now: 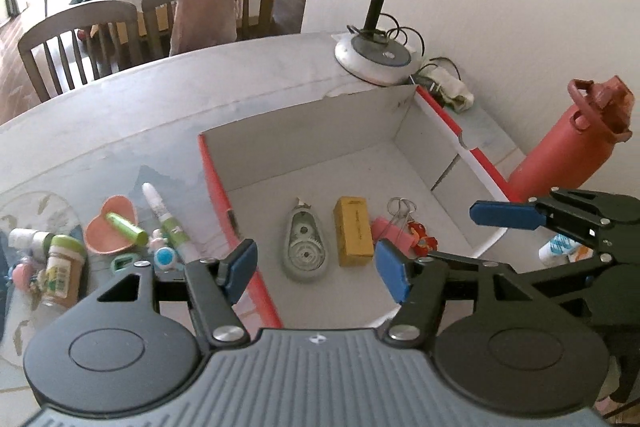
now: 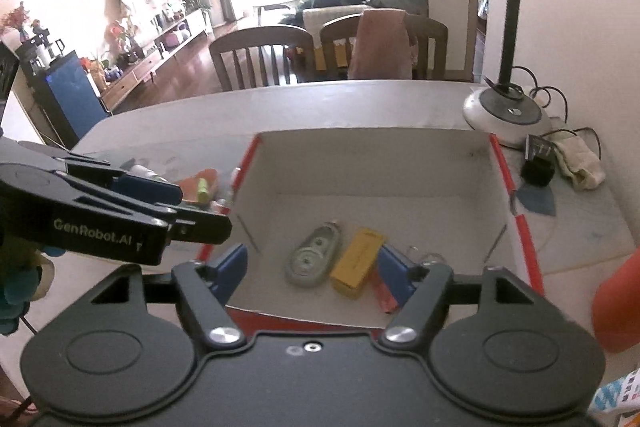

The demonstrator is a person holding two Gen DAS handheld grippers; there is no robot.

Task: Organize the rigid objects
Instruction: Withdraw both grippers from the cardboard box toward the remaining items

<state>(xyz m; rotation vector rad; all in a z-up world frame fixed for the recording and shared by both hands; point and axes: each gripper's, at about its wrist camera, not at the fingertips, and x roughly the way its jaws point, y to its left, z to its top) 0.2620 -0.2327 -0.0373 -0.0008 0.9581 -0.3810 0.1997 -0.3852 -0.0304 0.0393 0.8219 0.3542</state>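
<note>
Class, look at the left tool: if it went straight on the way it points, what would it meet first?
Probably the correction tape on the box floor, between the left tool's open jaws; depth is uncertain.

In the open cardboard box, the grey plastic tape roller lies left of the small yellow box.

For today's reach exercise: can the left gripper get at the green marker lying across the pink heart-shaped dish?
Probably yes. The left gripper is open and empty; the green marker lies exposed on the pink heart-shaped dish, outside the box's red wall.
</note>
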